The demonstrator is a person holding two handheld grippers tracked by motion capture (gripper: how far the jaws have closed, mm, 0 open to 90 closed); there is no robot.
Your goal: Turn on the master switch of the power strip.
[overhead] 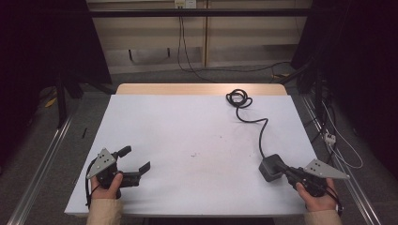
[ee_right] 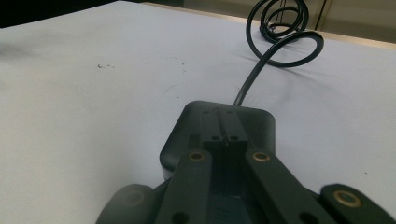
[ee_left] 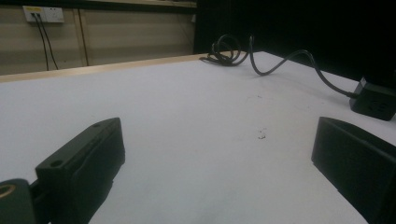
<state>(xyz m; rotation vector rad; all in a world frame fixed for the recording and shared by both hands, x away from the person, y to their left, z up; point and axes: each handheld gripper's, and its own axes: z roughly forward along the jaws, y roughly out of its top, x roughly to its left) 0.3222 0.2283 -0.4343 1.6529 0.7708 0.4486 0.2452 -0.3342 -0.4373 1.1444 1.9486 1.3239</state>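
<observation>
The right gripper (overhead: 284,170) rests its closed jaws on a dark, rounded power adapter (overhead: 271,167) near the table's (overhead: 187,126) right front edge. Its cable (overhead: 259,126) runs away toward the far edge, ending coiled. The left gripper (overhead: 136,164) stands open, empty.

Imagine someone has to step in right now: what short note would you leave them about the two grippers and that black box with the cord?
Left gripper: open, holding nothing, low over the white table at its near left.
Right gripper: jaws together, their tips on top of the black adapter box at the near right; no grip around it that I can see.
Cord: runs from the box to a loose coil near the far edge.
Done: nothing visibly moved or tidied.
Left: probably gathering the cord and box; the left gripper is free for that.
</observation>
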